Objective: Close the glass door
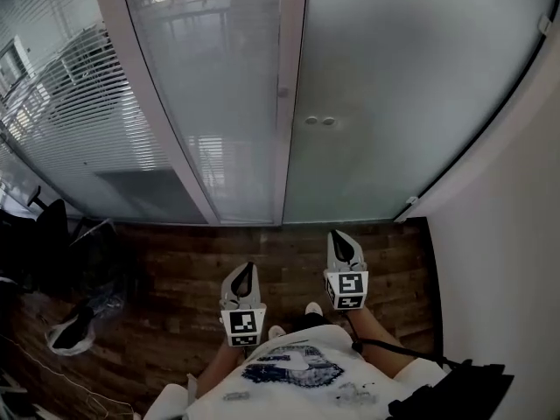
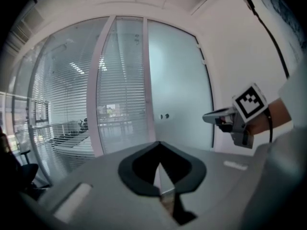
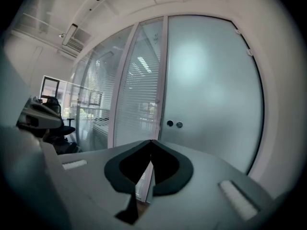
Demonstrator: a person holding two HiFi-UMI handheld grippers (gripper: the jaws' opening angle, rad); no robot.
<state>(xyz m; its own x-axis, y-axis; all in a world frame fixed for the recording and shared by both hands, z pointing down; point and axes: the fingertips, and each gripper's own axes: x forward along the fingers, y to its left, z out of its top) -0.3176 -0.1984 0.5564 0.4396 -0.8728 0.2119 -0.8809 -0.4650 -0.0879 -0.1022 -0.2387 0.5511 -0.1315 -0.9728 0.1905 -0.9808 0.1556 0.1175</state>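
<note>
A frosted glass door (image 1: 411, 86) fills the opening ahead of me. Its left edge lies along a white post (image 1: 289, 103), and two small round fittings (image 1: 319, 121) sit near that edge. The door also shows in the left gripper view (image 2: 177, 95) and the right gripper view (image 3: 211, 90). My left gripper (image 1: 246, 266) and right gripper (image 1: 341, 234) hang over the wood floor, a step back from the door and touching nothing. Both point at the door, the right one slightly further forward. Each gripper's jaws meet at the tips with nothing between them (image 2: 158, 143) (image 3: 151, 141).
A glass partition with blinds (image 1: 96, 121) runs to the left of the door. A white wall (image 1: 507, 234) closes the right side. A dark office chair (image 1: 44, 226) and a bag (image 1: 74, 331) stand on the wood floor (image 1: 175, 269) at the left.
</note>
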